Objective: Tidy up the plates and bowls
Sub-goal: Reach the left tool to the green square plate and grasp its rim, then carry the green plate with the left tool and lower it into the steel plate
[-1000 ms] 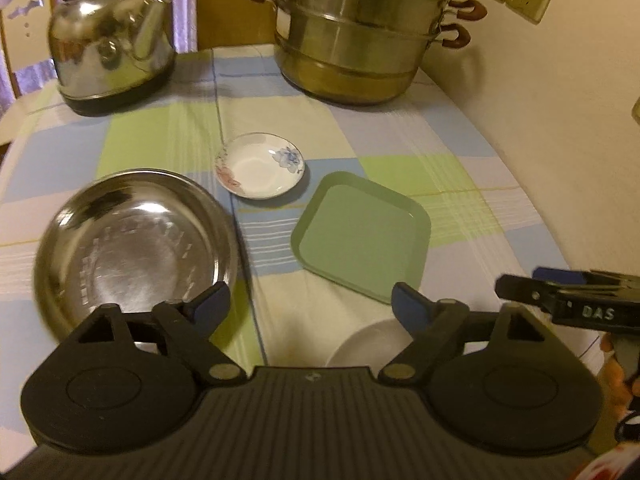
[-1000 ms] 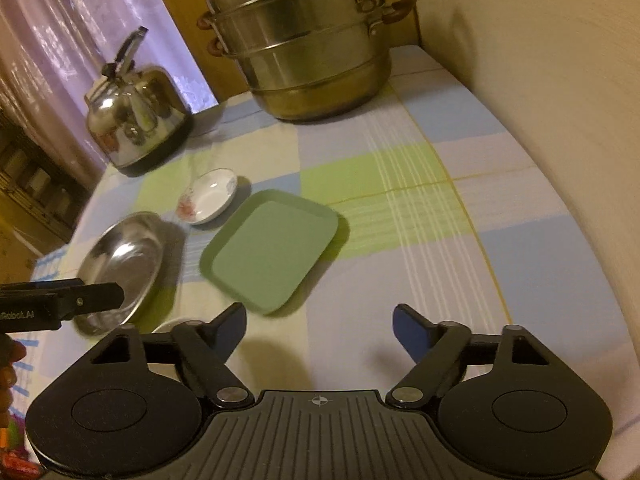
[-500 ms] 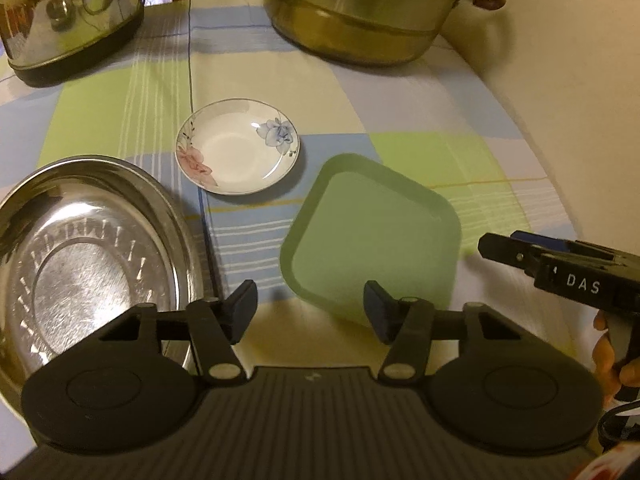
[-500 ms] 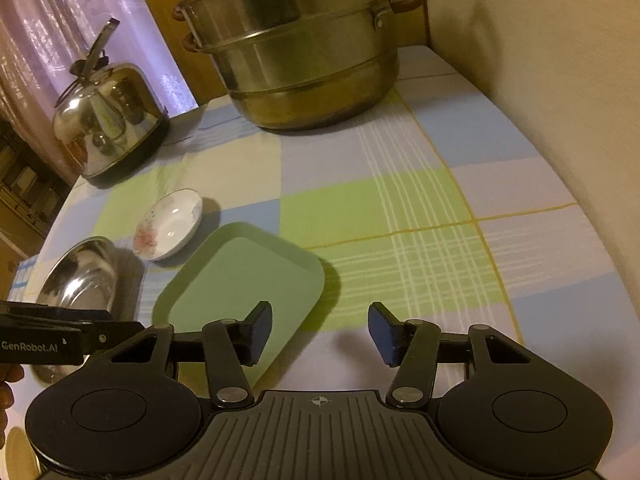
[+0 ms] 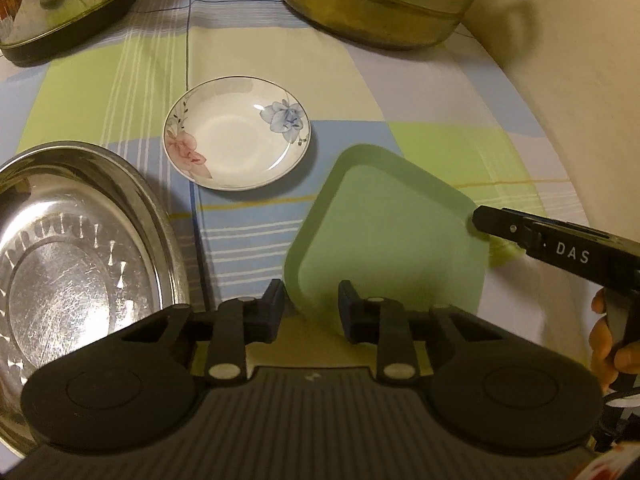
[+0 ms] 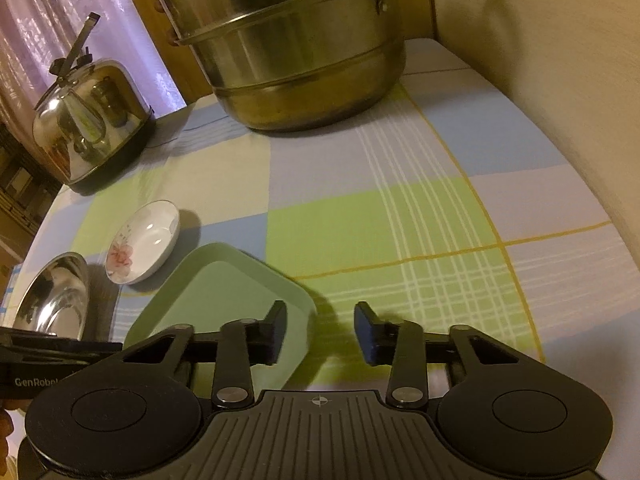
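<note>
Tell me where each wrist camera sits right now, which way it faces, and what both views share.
Left wrist: on the left gripper, angled down at the green square plate; jaws closing astride its near corner. A hand shows at right.
Right wrist: on the right gripper, facing down across the checked tablecloth; jaws closing astride the plate's right edge.
Shared: green plate, floral saucer, steel basin, kettle, steamer pot.

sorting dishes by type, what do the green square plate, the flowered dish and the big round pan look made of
Green square plate: probably plastic or melamine; matte, even colour, no glare.
Flowered dish: likely glazed ceramic or porcelain; glossy white, printed flowers, thin dark rim line.
Big round pan: stainless steel; mirror-like rim, fine scratches, embossed marks.
</note>
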`<control>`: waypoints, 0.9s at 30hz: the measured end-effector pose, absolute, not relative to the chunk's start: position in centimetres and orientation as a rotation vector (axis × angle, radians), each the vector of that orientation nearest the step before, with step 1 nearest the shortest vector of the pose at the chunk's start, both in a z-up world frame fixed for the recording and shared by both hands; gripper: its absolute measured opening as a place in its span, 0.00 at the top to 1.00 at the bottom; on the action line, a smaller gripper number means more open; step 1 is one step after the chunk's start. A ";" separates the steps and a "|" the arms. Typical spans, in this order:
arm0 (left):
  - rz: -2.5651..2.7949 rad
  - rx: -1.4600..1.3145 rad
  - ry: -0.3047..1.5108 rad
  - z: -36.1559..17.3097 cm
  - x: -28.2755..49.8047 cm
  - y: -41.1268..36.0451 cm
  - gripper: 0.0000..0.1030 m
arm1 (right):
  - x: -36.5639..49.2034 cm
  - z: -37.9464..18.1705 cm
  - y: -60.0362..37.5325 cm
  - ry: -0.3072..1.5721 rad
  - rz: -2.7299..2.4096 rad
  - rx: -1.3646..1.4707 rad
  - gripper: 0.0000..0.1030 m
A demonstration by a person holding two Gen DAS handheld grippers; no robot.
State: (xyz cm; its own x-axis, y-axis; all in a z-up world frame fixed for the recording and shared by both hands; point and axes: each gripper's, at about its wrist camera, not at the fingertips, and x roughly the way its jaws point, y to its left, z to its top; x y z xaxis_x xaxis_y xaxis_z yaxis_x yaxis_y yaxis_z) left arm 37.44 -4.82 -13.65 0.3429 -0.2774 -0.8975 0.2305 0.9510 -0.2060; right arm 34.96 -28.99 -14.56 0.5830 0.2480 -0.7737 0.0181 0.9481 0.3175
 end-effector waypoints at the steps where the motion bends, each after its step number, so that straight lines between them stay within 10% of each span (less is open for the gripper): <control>1: -0.328 -0.045 1.176 -13.7 37.5 -4.8 0.77 | 35.1 -14.6 -28.9 0.944 0.140 0.307 0.68; 16: -0.297 -0.077 1.181 -14.1 37.5 -4.3 0.88 | 35.5 -15.3 -28.5 0.966 0.143 0.307 0.96; 27: -0.316 -0.083 1.151 -13.0 37.5 -4.5 0.89 | 34.7 -13.6 -29.5 0.943 0.132 0.327 0.97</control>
